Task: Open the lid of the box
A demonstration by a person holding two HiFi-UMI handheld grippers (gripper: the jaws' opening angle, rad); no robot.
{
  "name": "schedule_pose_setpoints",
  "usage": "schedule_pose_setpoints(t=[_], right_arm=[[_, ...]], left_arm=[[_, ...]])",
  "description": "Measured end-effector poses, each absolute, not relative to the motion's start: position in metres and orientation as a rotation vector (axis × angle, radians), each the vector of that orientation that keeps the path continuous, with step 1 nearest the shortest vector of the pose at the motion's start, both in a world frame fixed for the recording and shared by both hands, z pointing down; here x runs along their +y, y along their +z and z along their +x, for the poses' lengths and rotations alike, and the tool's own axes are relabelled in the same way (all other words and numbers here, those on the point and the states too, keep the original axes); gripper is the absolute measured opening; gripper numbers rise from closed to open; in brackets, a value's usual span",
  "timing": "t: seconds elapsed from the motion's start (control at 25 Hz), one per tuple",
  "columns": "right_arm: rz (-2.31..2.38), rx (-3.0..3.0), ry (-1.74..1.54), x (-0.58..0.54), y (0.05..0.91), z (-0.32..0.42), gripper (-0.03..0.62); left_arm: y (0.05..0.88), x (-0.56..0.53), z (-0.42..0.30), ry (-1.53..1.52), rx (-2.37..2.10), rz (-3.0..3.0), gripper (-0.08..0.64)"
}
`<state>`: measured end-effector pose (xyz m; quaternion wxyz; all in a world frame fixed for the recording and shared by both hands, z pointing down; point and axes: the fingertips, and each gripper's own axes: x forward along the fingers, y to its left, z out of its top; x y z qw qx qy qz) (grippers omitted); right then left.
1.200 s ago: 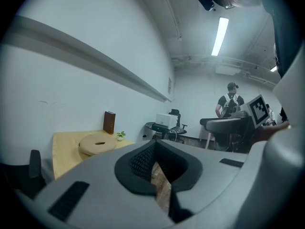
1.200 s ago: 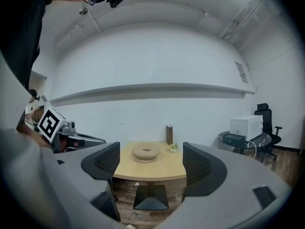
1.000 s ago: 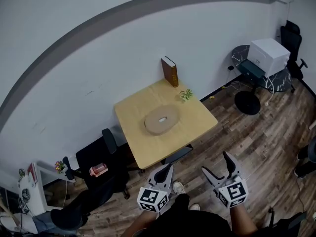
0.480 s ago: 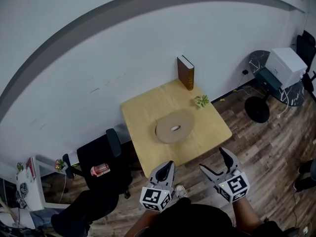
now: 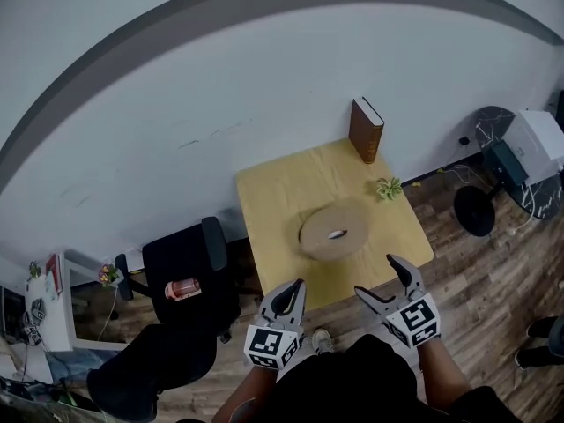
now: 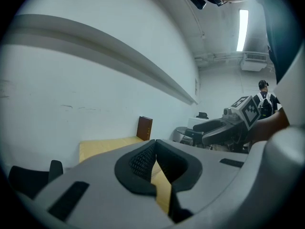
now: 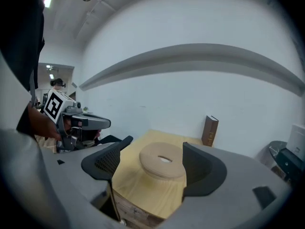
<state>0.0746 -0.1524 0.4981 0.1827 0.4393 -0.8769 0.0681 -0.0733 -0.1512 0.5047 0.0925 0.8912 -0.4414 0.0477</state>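
Facing the round tan lidded box (image 5: 334,232) on the pale wooden bench (image 5: 273,201), the released right tongs (image 5: 379,278) sit nearer; left tongs (image 5: 289,296) clenched, empty.

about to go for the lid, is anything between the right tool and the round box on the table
Nothing visible. Only bare table lies between the open right tool and the round box. The book and the small plant sit beyond the box, toward the wall.
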Motion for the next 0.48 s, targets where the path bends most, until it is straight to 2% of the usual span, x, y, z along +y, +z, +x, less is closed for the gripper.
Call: schedule_pose_setpoints(t=[0.48], right_arm=[[0.622, -2.33, -0.013, -0.21, 0.566, 0.049, 0.414]], left_arm=[[0.532, -0.189, -0.07, 0.189, -1.436, 2.533, 0.018]])
